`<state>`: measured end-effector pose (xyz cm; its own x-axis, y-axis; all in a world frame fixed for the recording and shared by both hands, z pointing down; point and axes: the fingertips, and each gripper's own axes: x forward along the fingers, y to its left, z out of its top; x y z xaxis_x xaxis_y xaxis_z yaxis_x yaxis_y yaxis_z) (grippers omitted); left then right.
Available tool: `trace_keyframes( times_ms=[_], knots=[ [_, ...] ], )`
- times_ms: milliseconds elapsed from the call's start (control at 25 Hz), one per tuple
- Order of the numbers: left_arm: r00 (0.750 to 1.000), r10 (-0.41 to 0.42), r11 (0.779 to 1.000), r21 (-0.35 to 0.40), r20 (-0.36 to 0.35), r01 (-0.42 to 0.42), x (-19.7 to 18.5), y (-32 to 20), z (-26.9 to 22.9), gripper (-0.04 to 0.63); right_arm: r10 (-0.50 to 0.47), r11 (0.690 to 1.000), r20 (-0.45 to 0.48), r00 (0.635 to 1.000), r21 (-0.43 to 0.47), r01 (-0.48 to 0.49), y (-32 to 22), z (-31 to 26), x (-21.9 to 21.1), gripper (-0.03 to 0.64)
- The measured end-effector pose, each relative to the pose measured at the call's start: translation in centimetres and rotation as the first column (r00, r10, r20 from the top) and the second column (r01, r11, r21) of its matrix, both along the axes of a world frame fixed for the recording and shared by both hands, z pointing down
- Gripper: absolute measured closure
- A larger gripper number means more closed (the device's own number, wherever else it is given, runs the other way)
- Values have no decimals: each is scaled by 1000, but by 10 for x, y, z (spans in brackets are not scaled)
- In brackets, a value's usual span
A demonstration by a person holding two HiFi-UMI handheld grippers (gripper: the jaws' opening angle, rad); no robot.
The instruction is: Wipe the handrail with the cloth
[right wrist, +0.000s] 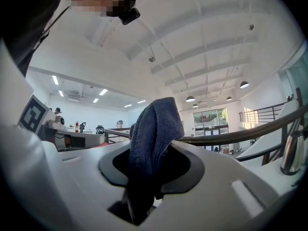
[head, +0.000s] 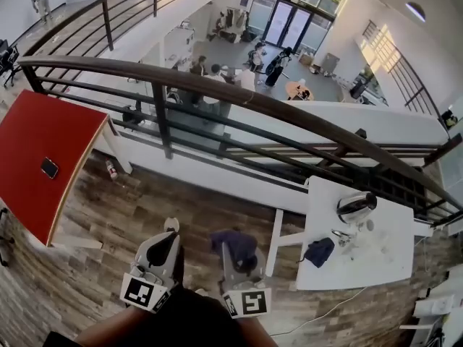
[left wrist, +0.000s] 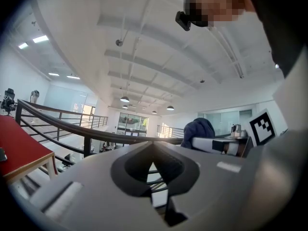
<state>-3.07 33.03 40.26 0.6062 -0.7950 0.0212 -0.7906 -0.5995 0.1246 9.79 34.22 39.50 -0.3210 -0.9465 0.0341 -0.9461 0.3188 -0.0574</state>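
Note:
The dark handrail (head: 239, 96) curves across the head view from upper left to lower right, well ahead of both grippers. My right gripper (head: 236, 250) is shut on a dark blue cloth (head: 233, 240), which stands up out of its jaws in the right gripper view (right wrist: 155, 129). The handrail (right wrist: 231, 136) runs behind the cloth, apart from it. My left gripper (head: 169, 231) sits left of the right one, shut with nothing between its jaws (left wrist: 153, 147). From the left gripper view, the handrail (left wrist: 67, 125) lies beyond the tips and the cloth (left wrist: 199, 128) shows at right.
A red table (head: 43, 139) with a phone (head: 49, 168) stands at left. A white table (head: 376, 248) at right holds a kettle (head: 356, 207) and a dark bundle (head: 318, 251). Wooden floor (head: 145, 204) lies between them. Beyond the railing is a drop to a lower floor with people.

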Motion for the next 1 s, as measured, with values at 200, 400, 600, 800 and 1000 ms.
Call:
trace_keyframes(
  times_ms=[200, 400, 600, 800, 1000],
  knots=[
    [996, 88, 996, -28, 4, -87, 6, -68, 9, 597, 32, 998, -36, 999, -52, -34, -67, 12, -5, 491],
    [992, 124, 992, -18, -8, -124, 3, -144, -4, 597, 49, 996, -66, 997, -67, -53, -151, 6, -16, 491],
    [993, 117, 993, 26, -10, -116, -7, -202, -22, 597, 64, 997, -72, 995, -43, -67, -216, -14, -27, 491],
    [996, 90, 993, 75, -7, -89, -21, -272, -29, 597, 65, 998, -95, 993, -7, -66, -286, -33, -45, 491],
    [998, 54, 996, 66, -11, -53, -33, -319, -31, 597, 33, 998, -92, 995, 60, -28, -353, -59, -70, 491]
  ],
)
